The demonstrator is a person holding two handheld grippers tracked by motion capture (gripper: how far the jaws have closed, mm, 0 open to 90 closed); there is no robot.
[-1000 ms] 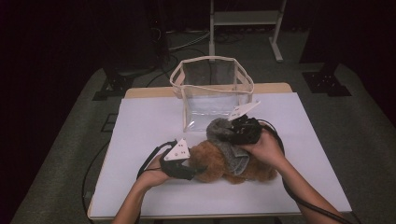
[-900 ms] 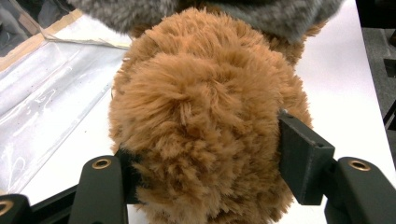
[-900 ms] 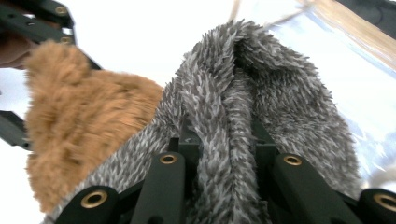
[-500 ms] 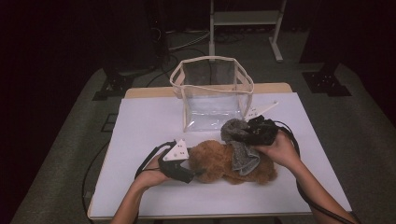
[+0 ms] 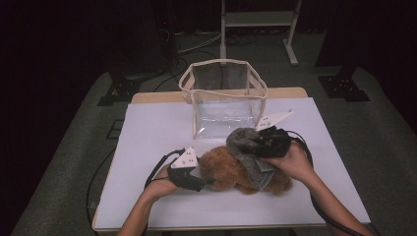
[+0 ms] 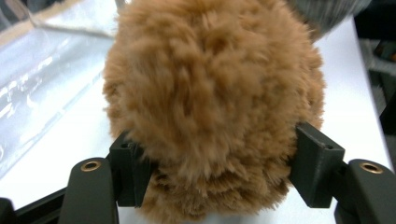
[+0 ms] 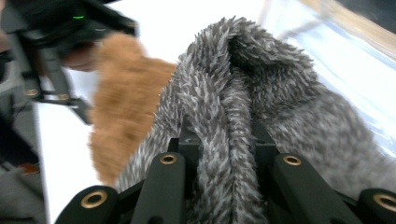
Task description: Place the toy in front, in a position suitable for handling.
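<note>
Both hand-held grippers (image 5: pixel 206 180) (image 5: pixel 251 142) clamped, forearms converging.

No readable text, labels, brands or numbers anywhere, no signs, nothing legible on any object or on the surface

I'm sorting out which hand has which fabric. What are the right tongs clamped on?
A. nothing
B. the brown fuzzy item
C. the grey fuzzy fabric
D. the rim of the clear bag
C: in the right gripper view the right tongs pinch a fold of the grey fuzzy fabric between their jaws.
</note>
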